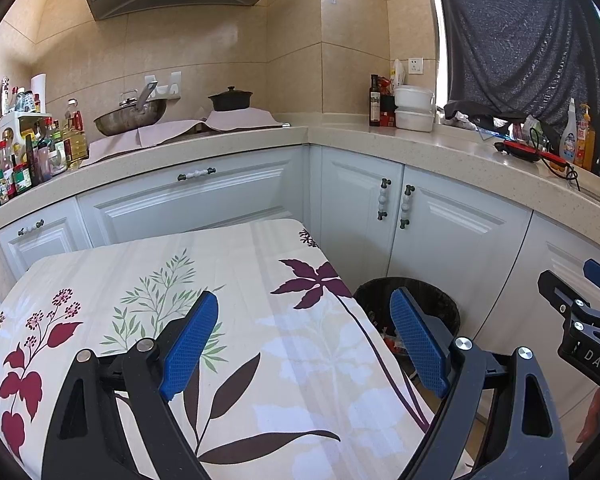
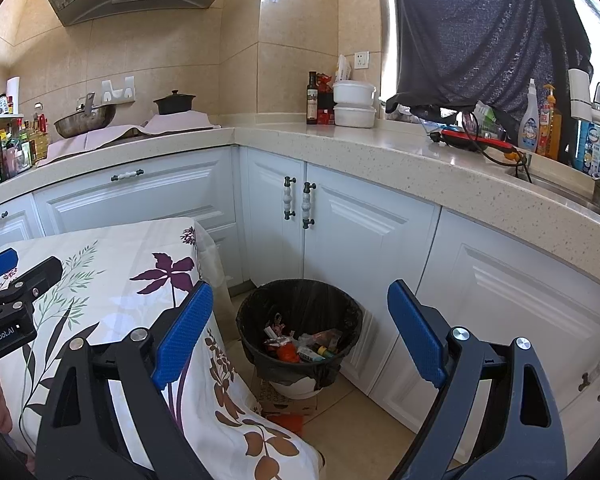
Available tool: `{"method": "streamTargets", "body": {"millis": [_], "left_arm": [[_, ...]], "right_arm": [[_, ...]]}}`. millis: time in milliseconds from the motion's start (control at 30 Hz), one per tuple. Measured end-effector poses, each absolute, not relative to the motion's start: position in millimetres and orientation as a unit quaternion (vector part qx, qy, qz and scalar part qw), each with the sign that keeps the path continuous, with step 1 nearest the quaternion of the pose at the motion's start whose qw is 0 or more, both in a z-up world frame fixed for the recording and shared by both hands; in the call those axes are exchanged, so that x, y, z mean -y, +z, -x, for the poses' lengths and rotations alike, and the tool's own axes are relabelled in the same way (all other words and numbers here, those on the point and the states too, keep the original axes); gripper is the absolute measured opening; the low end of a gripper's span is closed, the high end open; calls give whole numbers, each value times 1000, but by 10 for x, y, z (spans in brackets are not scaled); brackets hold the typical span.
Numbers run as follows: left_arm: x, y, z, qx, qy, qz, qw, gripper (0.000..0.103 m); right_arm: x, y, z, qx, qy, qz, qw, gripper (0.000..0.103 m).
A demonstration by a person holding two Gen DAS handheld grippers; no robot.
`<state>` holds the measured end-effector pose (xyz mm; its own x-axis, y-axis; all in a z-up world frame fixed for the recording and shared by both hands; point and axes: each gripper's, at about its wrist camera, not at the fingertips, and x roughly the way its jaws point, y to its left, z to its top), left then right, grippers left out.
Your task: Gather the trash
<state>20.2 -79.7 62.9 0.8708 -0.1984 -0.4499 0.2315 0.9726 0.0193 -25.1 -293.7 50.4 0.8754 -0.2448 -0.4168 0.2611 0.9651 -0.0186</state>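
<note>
Both tools hang above the corner of the kitchen with nothing in them. The left gripper (image 1: 304, 344) has its 2 blue pads spread wide over the flowered tablecloth (image 1: 140, 280), and the right gripper (image 2: 300, 336) is just as wide, poised above the trash bin (image 2: 300, 292).

The bin, lined with a black bag, stands on the floor just beside the table's draped corner and in front of the white cabinet doors (image 2: 340, 240). Inside it lies the trash (image 2: 300, 346): crumpled wrappers, something orange-red, a small bottle-like piece. A flattened piece of cardboard (image 2: 288, 402) lies under the bin, and an orange scrap (image 2: 288, 422) sits on the floor next to the bin's base, touching the cloth's hem as far as I can tell.

The part of the tabletop that shows carries no litter, so the gathering looks nearly finished. My guess is that the step in hand is a check for leftovers. The next move would call for lowering 1 gripper to that orange scrap, closing on its thin edge against the floor, then lifting it over the bin's rim without snagging the loose bag.
</note>
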Motion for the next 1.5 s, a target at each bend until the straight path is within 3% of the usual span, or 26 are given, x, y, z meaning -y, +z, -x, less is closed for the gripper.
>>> {"method": "streamTargets", "body": {"millis": [1500], "left_arm": [[675,571,-247,-236,-94,-35,967,89]], "right_arm": [[2752,470,135,-219,-103,-8,970,87]]}}
